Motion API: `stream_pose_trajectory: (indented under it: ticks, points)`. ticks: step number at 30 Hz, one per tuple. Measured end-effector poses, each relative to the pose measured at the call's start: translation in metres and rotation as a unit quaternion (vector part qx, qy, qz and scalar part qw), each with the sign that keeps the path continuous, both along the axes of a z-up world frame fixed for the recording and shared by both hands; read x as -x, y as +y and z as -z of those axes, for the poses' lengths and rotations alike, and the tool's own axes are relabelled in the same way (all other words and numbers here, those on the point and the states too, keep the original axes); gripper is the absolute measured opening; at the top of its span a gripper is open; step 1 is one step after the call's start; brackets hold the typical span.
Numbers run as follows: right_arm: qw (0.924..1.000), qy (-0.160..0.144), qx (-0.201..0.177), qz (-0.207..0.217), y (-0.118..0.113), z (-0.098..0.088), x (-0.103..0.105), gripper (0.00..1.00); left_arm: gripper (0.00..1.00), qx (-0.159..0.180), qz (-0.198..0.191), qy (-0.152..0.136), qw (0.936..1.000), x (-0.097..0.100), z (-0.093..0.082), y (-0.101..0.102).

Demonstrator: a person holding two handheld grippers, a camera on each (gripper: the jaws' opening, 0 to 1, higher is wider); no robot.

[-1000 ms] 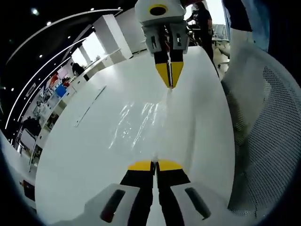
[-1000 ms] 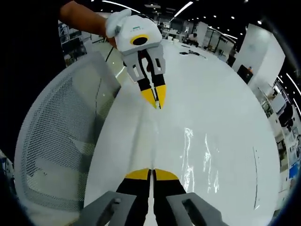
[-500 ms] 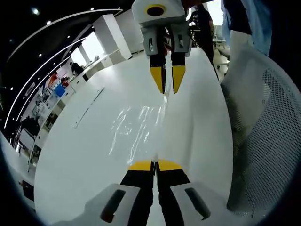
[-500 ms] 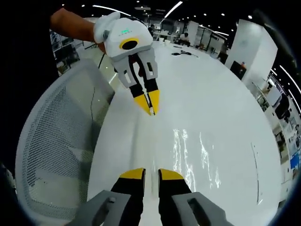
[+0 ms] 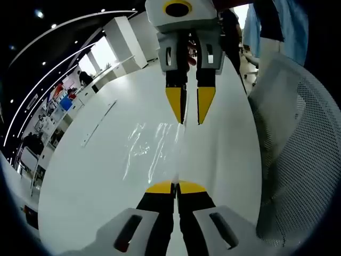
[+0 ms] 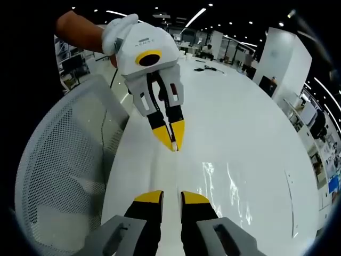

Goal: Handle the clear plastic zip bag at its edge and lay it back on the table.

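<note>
Left hand-held gripper [image 5: 175, 188] has its jaws pressed together on one end of the clear plastic zip bag [image 5: 154, 146], while the right hand-held gripper [image 6: 170, 197] stands with its jaws spread, gripping nothing. With one end free, the risk is that the bag swings or folds under itself if the left lifts or pulls sideways, since thin film has no stiffness of its own. It could also drag across the counter [image 5: 80, 176] and end up crumpled rather than flat. A hasty release from any height would probably let it drift (the film looks very light). The bag lies along the white counter between the two grippers, nearly invisible except for wrinkled glints and a faint straight edge. A mesh chair [image 6: 64, 176] stands just beside the counter.
</note>
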State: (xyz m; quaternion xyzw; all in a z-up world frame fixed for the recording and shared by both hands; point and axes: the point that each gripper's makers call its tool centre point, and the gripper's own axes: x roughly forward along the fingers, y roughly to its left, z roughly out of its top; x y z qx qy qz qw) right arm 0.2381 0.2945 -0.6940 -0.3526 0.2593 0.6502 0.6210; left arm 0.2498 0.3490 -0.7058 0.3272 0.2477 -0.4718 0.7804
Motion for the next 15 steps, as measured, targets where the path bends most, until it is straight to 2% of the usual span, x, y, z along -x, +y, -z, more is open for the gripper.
stream_pose_trajectory:
  ticks: [15]
  points:
    - [0.9997,-0.015,-0.015,-0.012,0.036,0.001,0.004,0.09,0.0,0.002,0.012,0.003,0.9999,0.001,-0.001,-0.009]
